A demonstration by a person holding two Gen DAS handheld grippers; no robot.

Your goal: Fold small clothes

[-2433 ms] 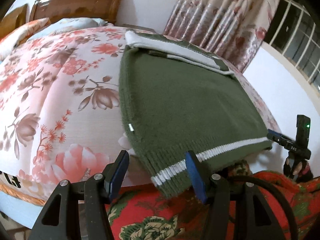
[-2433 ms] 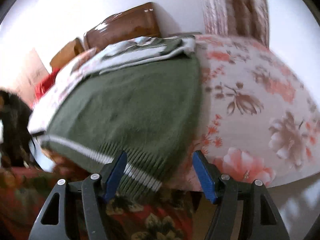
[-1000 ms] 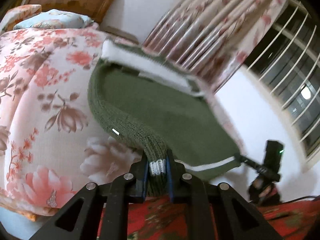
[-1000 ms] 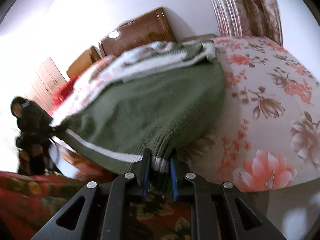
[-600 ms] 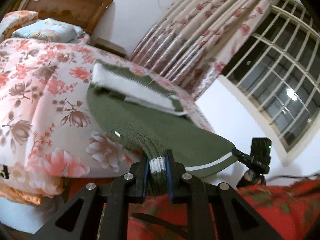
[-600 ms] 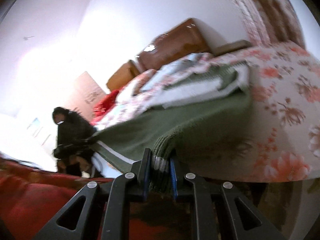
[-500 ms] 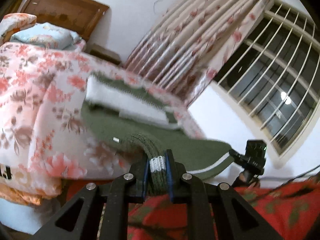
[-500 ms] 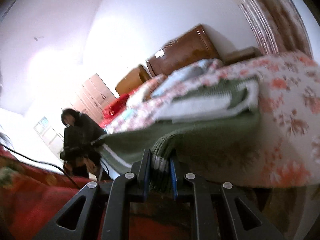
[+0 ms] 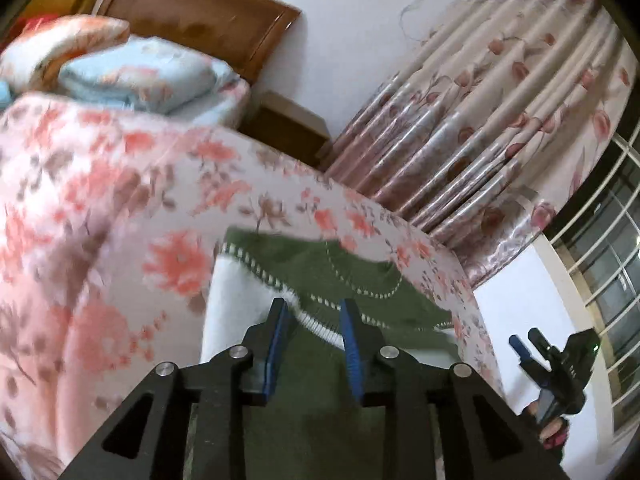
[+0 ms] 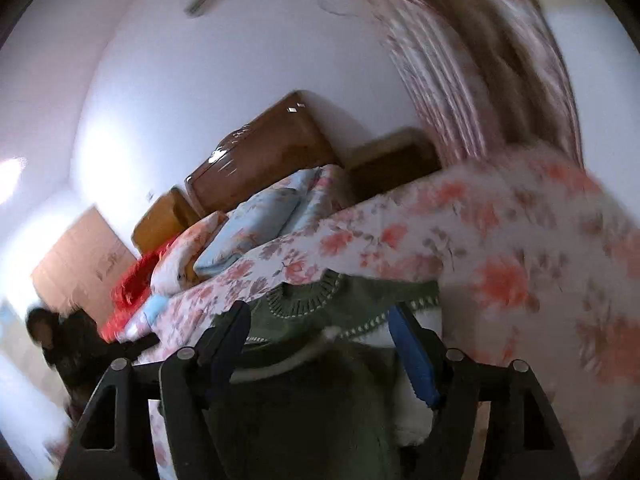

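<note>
Both grippers were pinching the striped bottom edge of the green sweater [image 9: 320,400] a moment ago, down at the near edge of the bed [image 9: 120,208]; now that edge has been carried up over the sweater and laid near the collar, and both grippers have let go. On the bed, the sweater lies folded in half on the flowery cover, well short of the pillows [image 9: 136,76] and the wooden headboard [image 9: 200,20]. Its white-striped edge sits just below the collar, with a white sleeve part showing at the left side. The left gripper [image 9: 314,324] is partly spread, with nothing between its blue pads. The right gripper [image 10: 320,336] is spread wider and is empty too, right above the folded edge. It looks like the bottom-to-top fold is just done. Next, I think the grippers should pull back, then grab one side of the sweater and fold it across, or pat it flat.
</note>
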